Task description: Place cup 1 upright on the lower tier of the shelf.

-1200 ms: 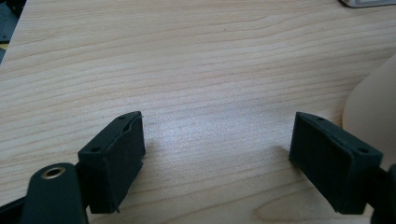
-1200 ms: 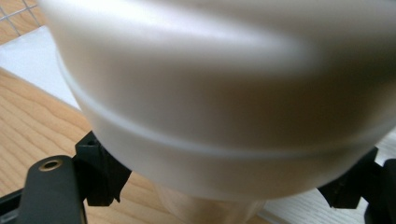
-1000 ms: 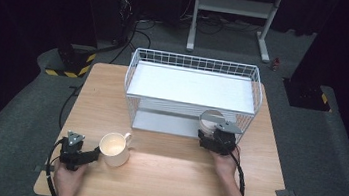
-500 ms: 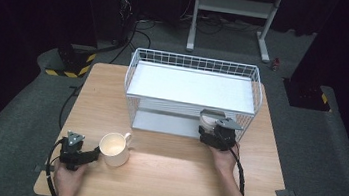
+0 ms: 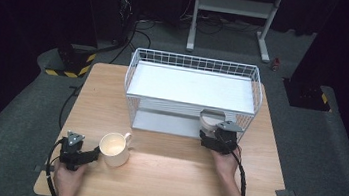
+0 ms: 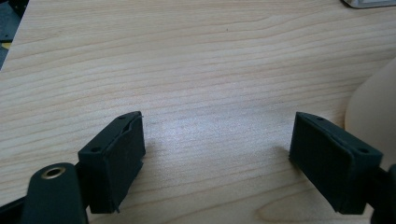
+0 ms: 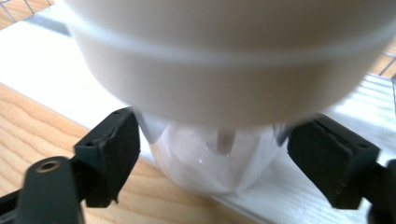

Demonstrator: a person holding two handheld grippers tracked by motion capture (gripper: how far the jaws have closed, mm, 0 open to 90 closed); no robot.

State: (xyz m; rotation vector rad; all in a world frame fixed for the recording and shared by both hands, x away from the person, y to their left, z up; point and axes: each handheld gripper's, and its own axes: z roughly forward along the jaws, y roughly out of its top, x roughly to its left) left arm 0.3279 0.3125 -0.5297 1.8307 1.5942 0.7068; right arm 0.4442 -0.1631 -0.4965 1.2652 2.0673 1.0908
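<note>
While my left claw (image 6: 217, 154) gaped over bare tabletop (image 6: 187, 60), my right claw (image 7: 212, 161) clamped the white cup (image 7: 224, 70).

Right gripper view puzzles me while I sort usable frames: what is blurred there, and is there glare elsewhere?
Right gripper view: the white plastic container looms close and soft-edged. Left gripper view: a pale sheen on the light wooden table; grain sharp. High view: the surroundings are dark, the table evenly lit.

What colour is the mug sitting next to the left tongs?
Cream, a pale off-white, inside and out. The mug shows best in the high view, on the wooden table.
</note>
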